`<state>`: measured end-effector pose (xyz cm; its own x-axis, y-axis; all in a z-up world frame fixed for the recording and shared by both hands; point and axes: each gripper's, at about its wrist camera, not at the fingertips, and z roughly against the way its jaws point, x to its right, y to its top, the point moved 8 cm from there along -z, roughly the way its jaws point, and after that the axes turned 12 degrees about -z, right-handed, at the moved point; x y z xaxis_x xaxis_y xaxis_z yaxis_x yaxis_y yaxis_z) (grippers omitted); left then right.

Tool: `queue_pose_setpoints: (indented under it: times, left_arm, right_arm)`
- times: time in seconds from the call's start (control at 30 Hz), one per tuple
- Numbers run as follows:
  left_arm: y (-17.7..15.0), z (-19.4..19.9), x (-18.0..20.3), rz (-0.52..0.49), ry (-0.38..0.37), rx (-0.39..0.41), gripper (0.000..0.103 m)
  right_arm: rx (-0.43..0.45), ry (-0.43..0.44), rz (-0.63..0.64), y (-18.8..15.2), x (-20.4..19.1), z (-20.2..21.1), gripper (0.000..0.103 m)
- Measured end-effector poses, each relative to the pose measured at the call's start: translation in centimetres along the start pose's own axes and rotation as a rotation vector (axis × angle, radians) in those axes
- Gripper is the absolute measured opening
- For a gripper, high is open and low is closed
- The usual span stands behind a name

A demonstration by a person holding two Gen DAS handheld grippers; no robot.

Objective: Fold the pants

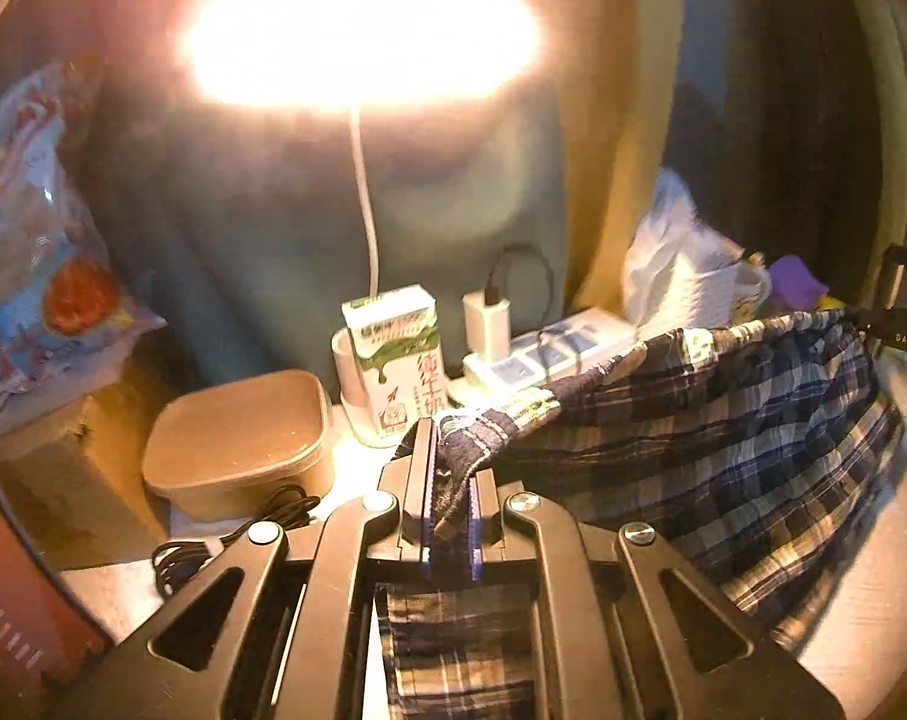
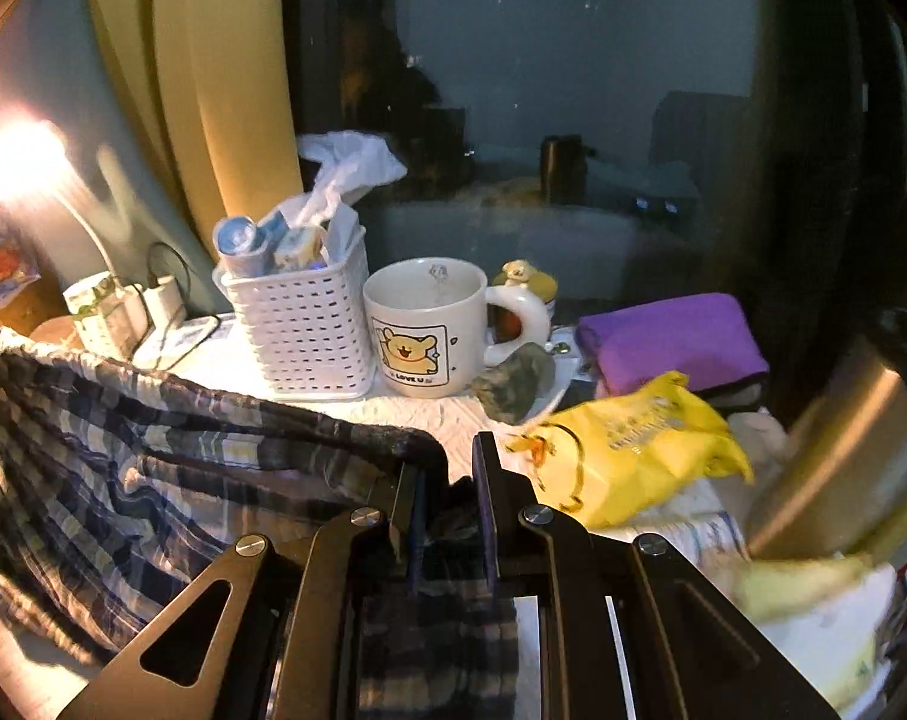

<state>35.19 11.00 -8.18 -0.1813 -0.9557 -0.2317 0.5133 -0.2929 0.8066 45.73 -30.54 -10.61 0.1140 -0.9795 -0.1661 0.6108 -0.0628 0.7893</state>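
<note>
Left wrist view: left gripper (image 1: 450, 468) clamped on the edge of the plaid pants (image 1: 723, 420), thin woven cloth, navy/cream checks, bunched between the black fingers and stretched taut to the right, held up over the white desk (image 1: 861, 600). Behind: blown-out lamp (image 1: 357, 30) on a thin white stalk, boxy milk carton (image 1: 396, 354) in a white holder, rounded tan plastic tub (image 1: 237, 438), white power strip (image 1: 549, 348) with charger, coiled black cable (image 1: 231, 540), glossy snack bag (image 1: 39, 252) at left. Right wrist view: right gripper (image 2: 450, 474) pinched on the other end of the pants (image 2: 153, 468), fabric sagging leftward in soft folds; pads partly hidden by dark cloth, so contact is probably there but hard to see. Beyond: white perforated plastic basket (image 2: 303, 330), ceramic bear mug (image 2: 423, 330), crinkly yellow bag (image 2: 633, 444), purple pouch (image 2: 675, 342), blurred metal flask (image 2: 843, 456).
</note>
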Motion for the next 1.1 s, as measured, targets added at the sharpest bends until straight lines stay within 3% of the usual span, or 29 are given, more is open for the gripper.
queue_pose_setpoints:
  times: [0.23,0.27,0.47,0.63,0.7,0.77,0.8,0.83,0.87,1.1]
  left_arm:
    - [-2.0,-5.5,-0.8,0.023,-0.017,-0.102,0.007]
    - [-2.3,-6.0,-1.0,0.026,-0.012,-0.114,0.011]
    - [-4.4,-9.5,-3.7,0.111,0.082,-0.207,0.013]
    - [-5.0,-9.3,-4.1,0.156,0.058,-0.225,0.014]
    - [-4.7,-8.5,-3.8,0.148,0.047,-0.213,0.025]
    - [-4.3,-7.4,-3.6,0.138,0.038,-0.199,0.034]
    - [-4.3,-6.8,-3.4,0.134,0.038,-0.192,0.036]
    - [-4.3,-6.1,-3.3,0.133,0.029,-0.192,0.037]
    - [-4.5,-5.8,-3.1,0.137,0.015,-0.198,0.038]
    - [-6.9,-4.7,-0.3,0.139,-0.074,-0.266,0.043]
  right_arm:
    - [-0.075,-0.024,0.007,0.2,-0.8,-5.9,0.015]
    - [-0.084,-0.027,0.006,0.2,-0.8,-6.5,0.015]
    - [-0.134,-0.079,0.009,-0.6,-0.4,-9.1,0.015]
    - [-0.183,-0.085,0.022,-1.3,-0.2,-10.2,0.015]
    - [-0.186,-0.094,0.023,-1.3,-0.1,-10.2,0.017]
    - [-0.191,-0.106,0.027,-1.4,-0.1,-10.1,0.025]
    - [-0.187,-0.115,0.027,-1.3,-0.1,-10.1,0.045]
    - [-0.179,-0.115,0.027,-1.2,-0.2,-9.8,0.070]
    - [-0.173,-0.107,0.031,-1.1,-0.4,-9.6,0.078]
    - [-0.111,-0.100,0.062,-0.1,-1.2,-6.9,0.079]
